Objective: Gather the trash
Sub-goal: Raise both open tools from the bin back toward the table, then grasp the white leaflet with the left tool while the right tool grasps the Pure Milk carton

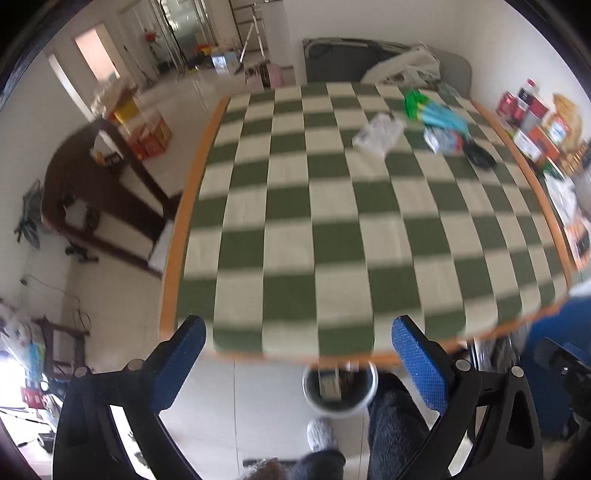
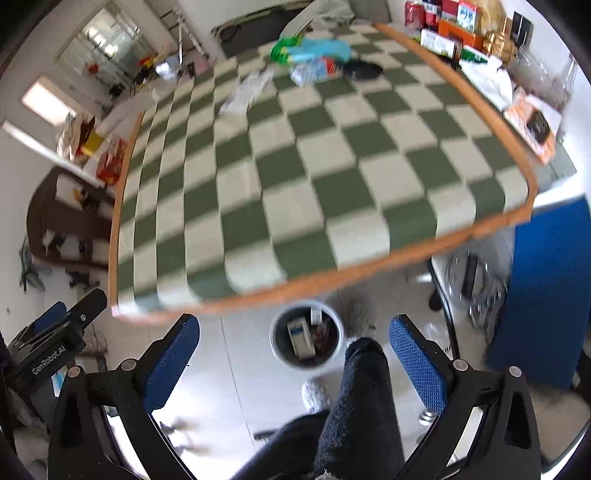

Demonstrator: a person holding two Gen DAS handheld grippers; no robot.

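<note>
Green-white checkered tablecloth [image 2: 280, 177], dark wooden bench [image 1: 99, 195] at left, boxes and cans [image 2: 454, 33] along wall.

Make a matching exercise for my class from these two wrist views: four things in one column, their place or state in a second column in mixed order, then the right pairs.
Things
1. trash bin
2. white wrapper
3. black dish
4. left tongs

Places or states
A. open, holding nothing
B. on the floor under the table's near edge, with a carton inside
C. at the table's far end, right of the cluster
D. on the cloth, left of the cluster

Pairs: 1-B, 2-D, 3-C, 4-A
</note>
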